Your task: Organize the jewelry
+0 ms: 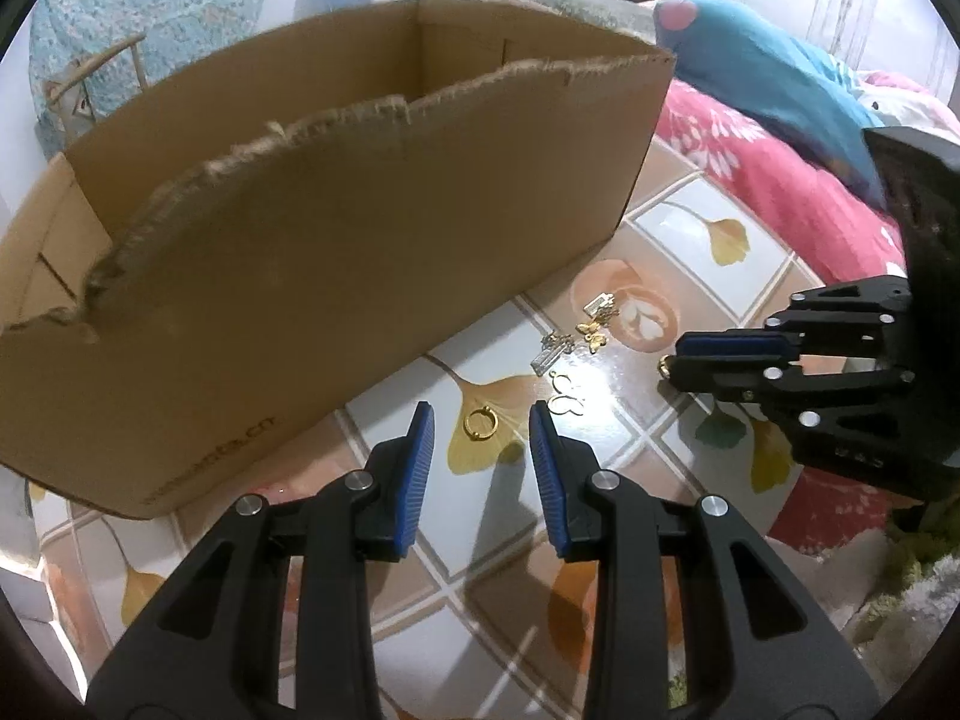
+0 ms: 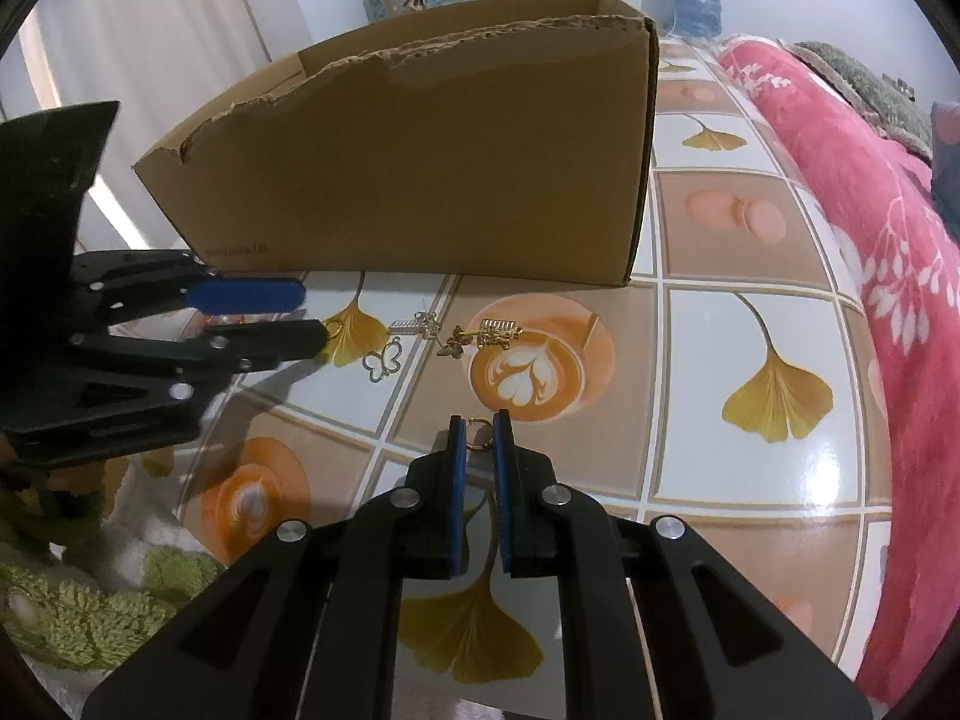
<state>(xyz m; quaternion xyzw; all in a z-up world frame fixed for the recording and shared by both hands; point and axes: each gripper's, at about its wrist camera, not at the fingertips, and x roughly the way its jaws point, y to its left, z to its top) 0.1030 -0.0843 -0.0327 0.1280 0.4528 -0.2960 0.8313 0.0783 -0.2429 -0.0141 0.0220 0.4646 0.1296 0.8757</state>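
Note:
A gold ring (image 1: pixel 480 423) lies on the patterned table between the open fingertips of my left gripper (image 1: pixel 482 417). My right gripper (image 2: pixel 480 425) is shut on a second small gold ring (image 2: pixel 479 433); it also shows at the right of the left wrist view (image 1: pixel 675 357) with the ring (image 1: pixel 665 366) at its tips. Loose pieces lie in between: a gold butterfly charm (image 2: pixel 453 343), silver charms (image 2: pixel 414 324), and a butterfly outline pendant (image 2: pixel 384 361). The open cardboard box (image 1: pixel 336 240) stands behind them.
The table (image 2: pixel 750 330) has a tiled ginkgo-leaf and coffee-cup print. A pink floral blanket (image 2: pixel 888 228) lies along the right edge. A green fuzzy mat (image 2: pixel 90 606) is at the lower left. A blue plush (image 1: pixel 780 72) rests beyond the box.

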